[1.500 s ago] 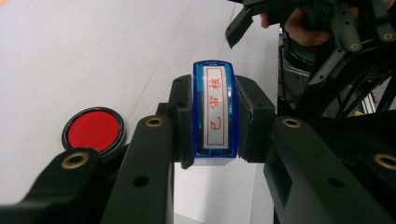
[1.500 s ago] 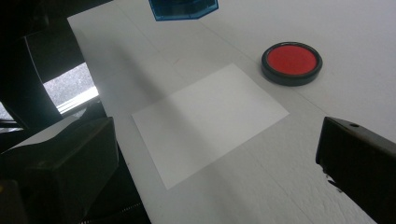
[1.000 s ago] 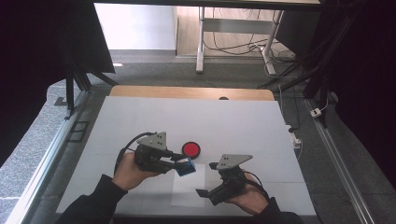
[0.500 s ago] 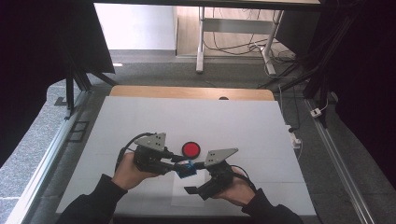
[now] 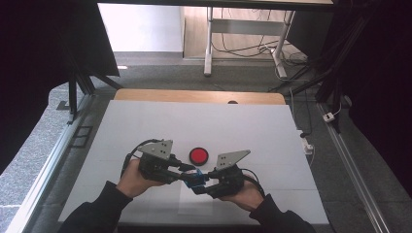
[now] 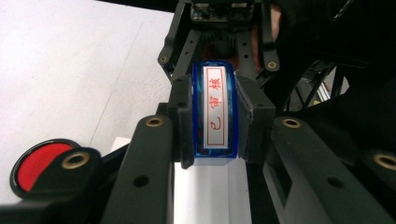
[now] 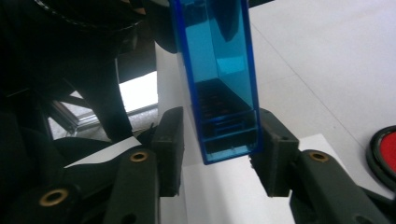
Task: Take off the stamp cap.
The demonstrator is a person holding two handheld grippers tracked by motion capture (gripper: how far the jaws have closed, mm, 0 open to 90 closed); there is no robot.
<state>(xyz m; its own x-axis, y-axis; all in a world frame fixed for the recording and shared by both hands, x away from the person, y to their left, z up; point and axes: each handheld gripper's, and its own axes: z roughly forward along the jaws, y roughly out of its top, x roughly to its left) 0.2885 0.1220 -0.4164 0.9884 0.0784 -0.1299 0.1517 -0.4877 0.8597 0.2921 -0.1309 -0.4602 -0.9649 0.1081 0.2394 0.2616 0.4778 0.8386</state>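
My left gripper [image 5: 189, 174] is shut on a blue see-through stamp [image 6: 214, 109] whose white face bears red characters. It holds the stamp level above the table, just in front of a round red ink pad [image 5: 198, 155]. My right gripper [image 7: 217, 144] faces it from the other side, and its jaws have just been closing around the stamp's blue free end [image 7: 224, 107]. One pad touches the blue wall. A gap still shows at the other pad. In the high view the two grippers meet tip to tip at the stamp [image 5: 196, 177].
A white sheet of paper [image 5: 194, 206] lies on the white table [image 5: 243, 126] under the grippers, near the front edge. The red ink pad [image 6: 37, 163] sits just beyond it. Dark frames and cables stand past the table's far and right edges.
My right gripper has moved left to the left gripper, and its jaws have narrowed around the stamp's end. The left gripper and the stamp have kept still.
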